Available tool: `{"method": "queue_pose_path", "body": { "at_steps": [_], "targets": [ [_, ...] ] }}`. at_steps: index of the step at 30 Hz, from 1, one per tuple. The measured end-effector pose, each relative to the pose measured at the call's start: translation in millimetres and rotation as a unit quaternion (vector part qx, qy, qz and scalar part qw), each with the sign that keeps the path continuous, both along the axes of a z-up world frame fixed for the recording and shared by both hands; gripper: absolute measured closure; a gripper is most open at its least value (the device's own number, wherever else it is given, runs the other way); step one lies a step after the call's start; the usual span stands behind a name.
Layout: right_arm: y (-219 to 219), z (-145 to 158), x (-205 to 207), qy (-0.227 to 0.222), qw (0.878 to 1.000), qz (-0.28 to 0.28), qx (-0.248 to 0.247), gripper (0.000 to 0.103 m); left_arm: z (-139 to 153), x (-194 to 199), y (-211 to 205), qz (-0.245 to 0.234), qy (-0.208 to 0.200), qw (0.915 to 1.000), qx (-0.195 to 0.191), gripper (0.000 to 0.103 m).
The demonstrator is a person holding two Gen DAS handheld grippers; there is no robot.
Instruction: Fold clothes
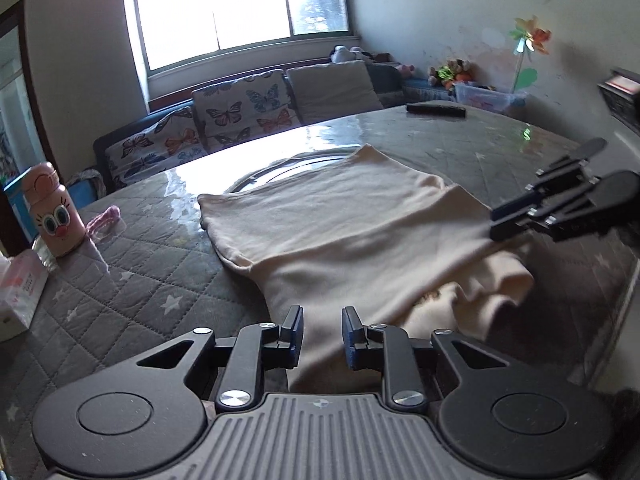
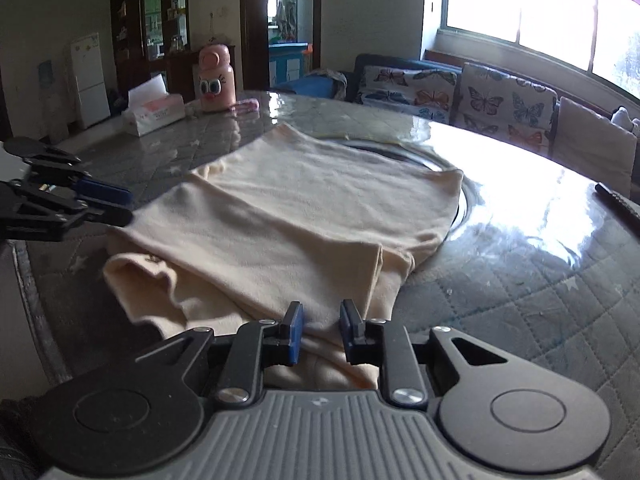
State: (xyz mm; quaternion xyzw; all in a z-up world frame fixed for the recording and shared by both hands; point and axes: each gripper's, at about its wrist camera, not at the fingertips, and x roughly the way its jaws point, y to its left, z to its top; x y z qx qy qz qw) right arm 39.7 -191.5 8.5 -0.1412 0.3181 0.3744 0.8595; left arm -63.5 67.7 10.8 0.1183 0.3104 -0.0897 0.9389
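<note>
A cream garment (image 1: 344,232) lies partly folded on the round table (image 1: 132,280); it also shows in the right wrist view (image 2: 304,208). Its near end is bunched and rumpled (image 1: 480,292). My left gripper (image 1: 322,330) is open, its fingers over the garment's near left edge, with cloth between them but not clamped. My right gripper (image 2: 322,326) is open over the garment's near right edge. Each gripper shows in the other's view: the right one (image 1: 500,222) and the left one (image 2: 116,206), both at the cloth's edge.
A pink cartoon bottle (image 1: 54,212) and a tissue box (image 1: 18,292) stand at the table's left side; both also show in the right wrist view, bottle (image 2: 216,80), box (image 2: 154,114). A dark remote (image 1: 436,110) lies at the far edge. A butterfly-print sofa (image 1: 240,112) is behind.
</note>
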Motion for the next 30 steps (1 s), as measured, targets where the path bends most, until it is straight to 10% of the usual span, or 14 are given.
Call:
{"method": "queue_pose_path", "body": {
  "at_steps": [16,21,30],
  "targets": [
    [-5.3,10.9,-25.8,-0.019,0.998,0.05,-0.019,0.059,-20.7,-16.6,-41.1,-0.098,-0.033,0.9913,0.081,0.064],
    [-6.9,13.8,-41.5,-0.047,0.994,0.087,-0.038,0.048,-19.1,-5.6,-40.1,-0.097,-0.039,0.9925,0.063,0.094],
    [14.8,4.1,-51.1,-0.107,0.981,0.146,-0.064,0.038,10.2,31.8,-21.0,-0.061,-0.046,0.9971,-0.006,0.095]
  ]
}}
